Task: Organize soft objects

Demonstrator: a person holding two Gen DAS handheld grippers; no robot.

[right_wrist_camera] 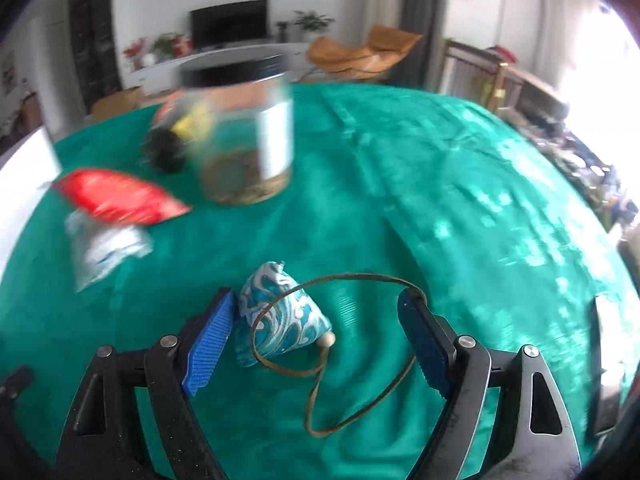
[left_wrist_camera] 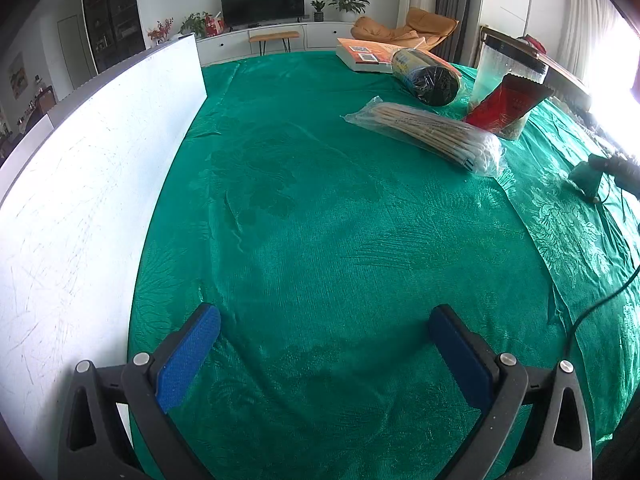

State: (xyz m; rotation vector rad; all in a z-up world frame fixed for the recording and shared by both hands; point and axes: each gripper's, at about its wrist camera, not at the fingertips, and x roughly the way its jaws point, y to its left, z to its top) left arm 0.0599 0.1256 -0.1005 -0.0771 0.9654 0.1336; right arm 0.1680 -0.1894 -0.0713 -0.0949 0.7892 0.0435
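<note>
Pouch [right_wrist_camera: 280, 312] of blue-and-white patterned cloth, with bead and looped cord [right_wrist_camera: 344, 344], lies on the green desk [right_wrist_camera: 440, 184] between my right gripper's [right_wrist_camera: 320, 344] spread fingers, just beside the left pad. I judge it light, soft, crushable — best pinched across its body, not the cord. Left gripper [left_wrist_camera: 324, 352] hangs spread, holding nothing.

Both grippers spread wide, nothing clamped.
Left gripper [left_wrist_camera: 324, 344]: jaws parted, low and level, pads [left_wrist_camera: 188, 360] bare. Right gripper [right_wrist_camera: 316, 340]: jaws parted, angled downward, pads [right_wrist_camera: 210, 348] gripping nothing.
</note>
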